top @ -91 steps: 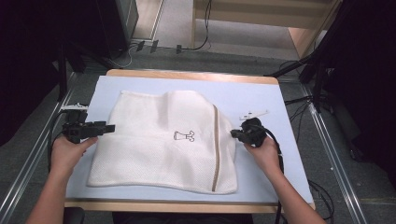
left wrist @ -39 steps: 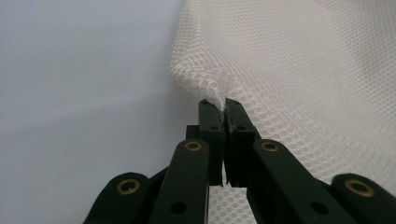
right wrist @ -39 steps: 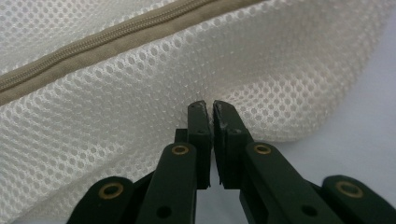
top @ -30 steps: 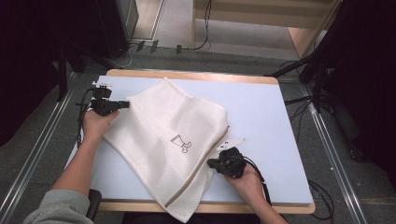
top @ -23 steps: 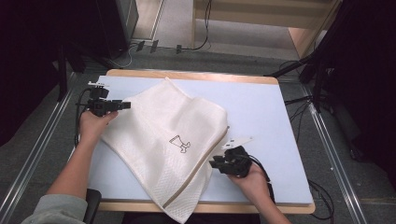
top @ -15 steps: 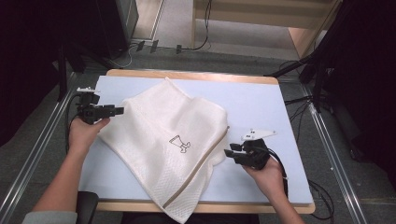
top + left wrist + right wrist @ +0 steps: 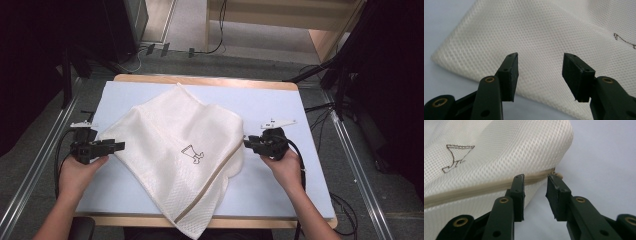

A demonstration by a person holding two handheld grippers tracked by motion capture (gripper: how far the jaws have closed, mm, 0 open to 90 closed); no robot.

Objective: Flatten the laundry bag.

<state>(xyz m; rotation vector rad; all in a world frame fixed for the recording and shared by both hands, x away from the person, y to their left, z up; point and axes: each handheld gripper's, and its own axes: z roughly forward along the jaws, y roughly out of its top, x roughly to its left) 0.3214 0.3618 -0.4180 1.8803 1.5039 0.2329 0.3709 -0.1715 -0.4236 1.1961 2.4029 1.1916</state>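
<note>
Mesh laundry bag point(image 7: 175, 150) lies skewed on the table point(image 7: 280, 105), one corner overhanging the near edge. Left gripper point(image 7: 117, 145) and right gripper point(image 7: 247, 143) have just been opening and stand apart, empty. Risk: the right gripper pinches only the zipper point(image 7: 486, 186), and the overhanging corner drags the bag off.

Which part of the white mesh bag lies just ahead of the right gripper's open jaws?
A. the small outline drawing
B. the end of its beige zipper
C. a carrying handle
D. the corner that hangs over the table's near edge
B: in the right gripper view the right gripper stands open, nothing between its pads, with the end of the beige zipper of the white mesh bag just beyond its tips.
</note>
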